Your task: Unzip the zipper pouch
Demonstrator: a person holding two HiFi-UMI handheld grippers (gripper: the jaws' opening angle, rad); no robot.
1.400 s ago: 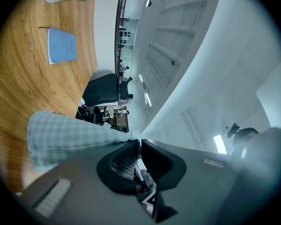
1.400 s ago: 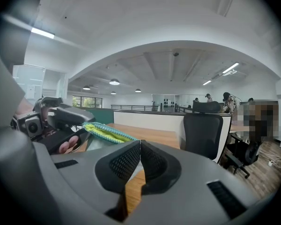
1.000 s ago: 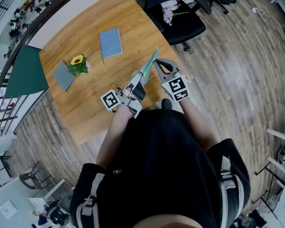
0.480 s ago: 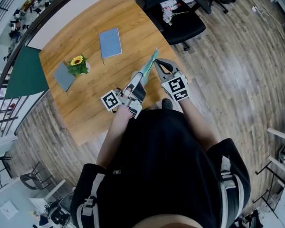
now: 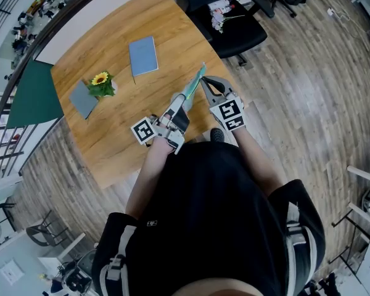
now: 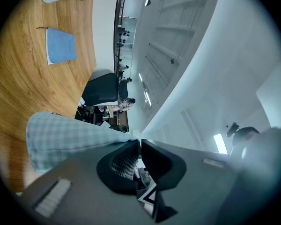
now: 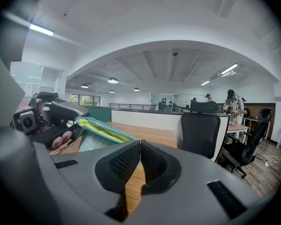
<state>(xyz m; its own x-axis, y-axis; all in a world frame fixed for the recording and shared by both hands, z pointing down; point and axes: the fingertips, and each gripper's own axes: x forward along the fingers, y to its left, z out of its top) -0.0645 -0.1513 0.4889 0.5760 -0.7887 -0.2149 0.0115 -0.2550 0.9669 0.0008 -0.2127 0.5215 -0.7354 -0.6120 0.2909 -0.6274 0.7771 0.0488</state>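
The zipper pouch (image 5: 195, 82), checked pale blue with a teal zipper, hangs above the wooden table (image 5: 111, 134) between both grippers. My left gripper (image 5: 180, 100) is shut on its near end; in the left gripper view the checked fabric (image 6: 65, 142) runs into the closed tips (image 6: 139, 142). My right gripper (image 5: 203, 82) meets the pouch from the right, jaws pressed together (image 7: 140, 144). In the right gripper view the pouch mouth (image 7: 103, 129) gapes, showing yellow-green lining. Its teal edge ends at my shut tips, which hide the zipper pull. The left gripper (image 7: 51, 118) holds the other end.
A blue notebook (image 5: 143, 55) lies far on the table, also in the left gripper view (image 6: 60, 46). A small sunflower pot (image 5: 101, 82) and a grey card (image 5: 83, 98) sit at the left. A black office chair (image 5: 234, 32) stands past the table's far corner.
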